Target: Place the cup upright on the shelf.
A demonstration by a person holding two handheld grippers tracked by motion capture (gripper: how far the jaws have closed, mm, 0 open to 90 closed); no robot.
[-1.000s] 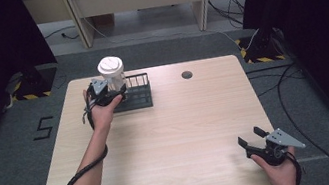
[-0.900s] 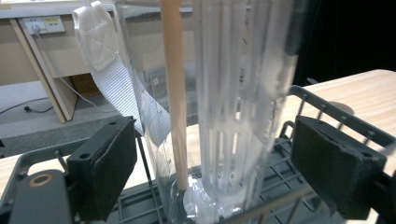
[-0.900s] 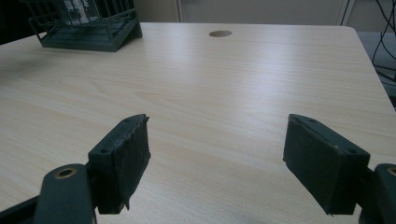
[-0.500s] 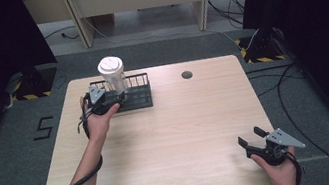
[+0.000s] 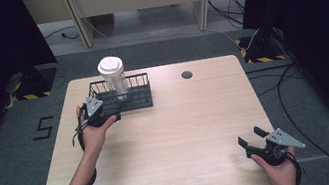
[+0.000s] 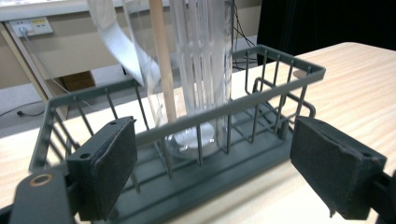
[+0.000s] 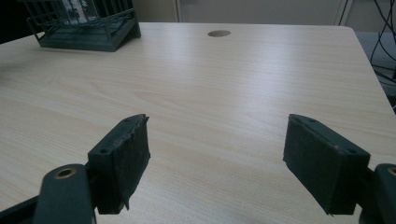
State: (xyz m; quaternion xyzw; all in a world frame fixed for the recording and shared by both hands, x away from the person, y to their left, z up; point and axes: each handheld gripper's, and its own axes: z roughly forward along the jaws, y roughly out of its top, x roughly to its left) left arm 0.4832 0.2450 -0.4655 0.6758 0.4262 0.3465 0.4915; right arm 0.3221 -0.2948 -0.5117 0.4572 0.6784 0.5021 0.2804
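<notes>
Right hand-held gripper (image 5: 251, 142): at the near right corner of the bench (image 5: 199, 132), held in the person's right hand (image 5: 279, 169). Jaws spread wide with nothing between them; in the right gripper view only bare wood lies between the two black pads (image 7: 123, 161).

Left hand-held gripper (image 5: 105, 113): farther in, toward the far left part of the bench, held in the left hand (image 5: 92, 134), forearm coming in from the near edge. Jaws open and empty. In the left gripper view they stand just in front of the near long wall of the wire basket (image 6: 243, 105), not touching it as far as can be seen.

Wire basket: dark grey, rectangular, resting flat on the bench near the far left edge. A clear cup (image 5: 115, 80) with a white lid stands upright inside its left half, rising well above the rim. A pale stick (image 6: 163, 65) leans beside the cup inside the basket.

Round cable hole (image 5: 187, 74): in the bench top to the right of the basket, near the far edge.
</notes>
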